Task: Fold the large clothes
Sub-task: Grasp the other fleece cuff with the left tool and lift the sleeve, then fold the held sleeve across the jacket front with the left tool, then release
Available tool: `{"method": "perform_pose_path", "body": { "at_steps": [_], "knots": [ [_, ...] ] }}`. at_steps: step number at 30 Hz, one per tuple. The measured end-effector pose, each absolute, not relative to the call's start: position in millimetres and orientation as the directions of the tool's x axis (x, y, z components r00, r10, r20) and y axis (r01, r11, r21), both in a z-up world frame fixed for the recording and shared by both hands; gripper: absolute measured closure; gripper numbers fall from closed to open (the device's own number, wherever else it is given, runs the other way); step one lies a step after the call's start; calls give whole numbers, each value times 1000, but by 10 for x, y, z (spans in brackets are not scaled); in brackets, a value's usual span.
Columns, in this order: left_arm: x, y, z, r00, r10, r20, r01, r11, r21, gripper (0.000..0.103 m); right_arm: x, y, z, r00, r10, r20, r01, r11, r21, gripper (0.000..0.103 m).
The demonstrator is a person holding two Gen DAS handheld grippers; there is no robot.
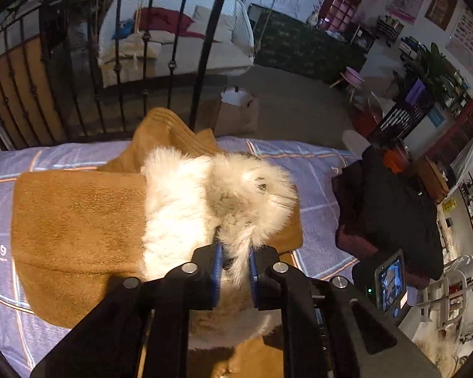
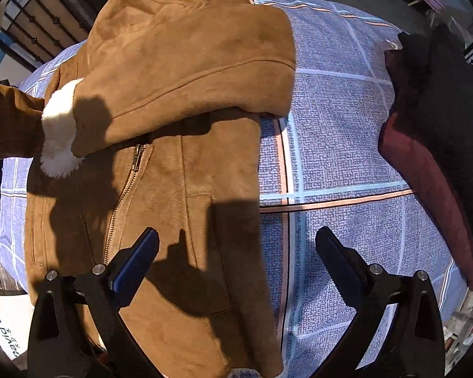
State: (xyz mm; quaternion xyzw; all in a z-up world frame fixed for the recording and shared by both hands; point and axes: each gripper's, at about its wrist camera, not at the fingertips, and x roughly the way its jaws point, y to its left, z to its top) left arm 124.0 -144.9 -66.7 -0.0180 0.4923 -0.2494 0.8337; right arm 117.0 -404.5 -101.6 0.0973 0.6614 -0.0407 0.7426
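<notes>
A tan suede jacket (image 2: 173, 163) lies on a checked blue bedspread (image 2: 347, 145), collar toward the far edge, sleeve folded across. The left gripper (image 1: 235, 271) is clamped on its white fur cuff (image 1: 205, 195). The right gripper (image 2: 236, 245) hangs spread wide over the hem.

Matt suede jacket (image 2: 173, 63), fluffy fur trim (image 1: 205, 189); woven bedsheet (image 2: 347, 141).

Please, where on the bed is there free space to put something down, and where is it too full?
The widest bare patch of checked bedsheet lies between the brown suede jacket and the dark maroon garment; the open right gripper hovers at its edge. A narrower strip shows beside the jacket's far side. It is crowded around the white fur trim at the left gripper.
</notes>
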Motion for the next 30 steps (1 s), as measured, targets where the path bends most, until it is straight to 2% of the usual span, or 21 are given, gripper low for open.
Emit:
{"method": "perform_pose_path", "body": {
  "at_steps": [3, 5, 7, 13, 17, 25, 30],
  "knots": [
    [1227, -1654, -831, 304, -451, -839, 403, 859, -316, 80, 1149, -4134, -1014, 129, 70, -989, 219, 971, 97, 5],
    [1164, -1697, -822, 299, -467, -832, 412, 850, -329, 60, 1143, -4181, -1016, 130, 71, -989, 239, 966, 100, 5],
    [1113, -1747, -763, 316, -470, -824, 431, 845, -316, 47, 1137, -4225, -1010, 134, 68, -989, 251, 963, 100, 5],
    [1035, -1772, -679, 308, -492, -814, 466, 824, -321, 42, 1169, -4261, -1009, 134, 65, -989, 263, 960, 99, 5],
    [1017, -1454, -703, 338, -455, -824, 423, 856, -298, 40, 1207, -4244, -941, 154, 93, -984, 265, 955, 132, 5],
    [942, 44, -905, 416, -208, -885, 91, 978, -187, 40, 1468, -3894, -863, 209, 306, -929, 180, 922, 344, 6],
    [799, 731, -978, 405, -137, -904, -110, 974, -197, 40, 1700, -3541, -1054, 168, 428, -888, 165, 876, 453, 8]
  ]
}}
